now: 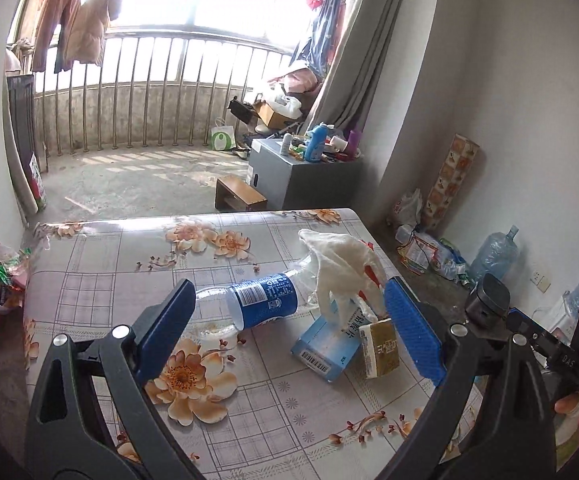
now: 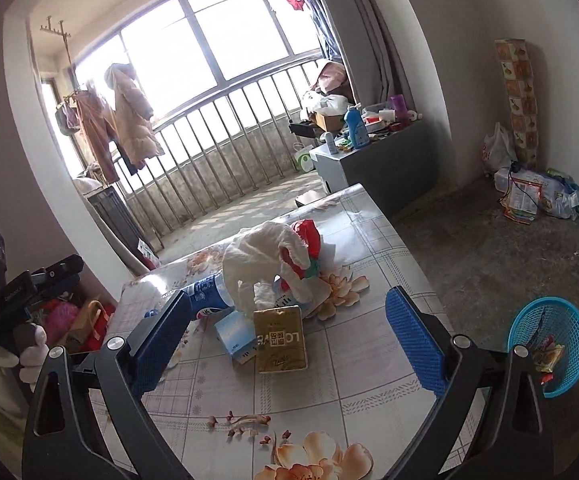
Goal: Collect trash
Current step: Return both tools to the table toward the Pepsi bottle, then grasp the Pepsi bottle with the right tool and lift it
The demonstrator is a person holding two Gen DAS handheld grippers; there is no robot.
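A pile of trash lies on the flower-patterned table (image 1: 101, 280). It holds a clear plastic bottle with a blue label (image 1: 263, 300), a crumpled white tissue (image 1: 341, 264), a light blue carton (image 1: 325, 344) and a small gold box (image 1: 381, 342). My left gripper (image 1: 289, 328) is open and empty, just above the table, its fingers on either side of the pile. My right gripper (image 2: 287, 338) is open and empty, facing the gold box (image 2: 281, 338), the blue carton (image 2: 233, 334), the bottle (image 2: 205, 298), the tissue (image 2: 257, 264) and a red wrapper (image 2: 307, 236).
A blue plastic basket (image 2: 549, 344) with some wrappers stands on the floor right of the table. A grey cabinet (image 1: 301, 176) with bottles stands behind the table. Bags and a water jug (image 1: 493, 254) lie along the right wall. A bag of rubbish (image 1: 1, 280) sits left of the table.
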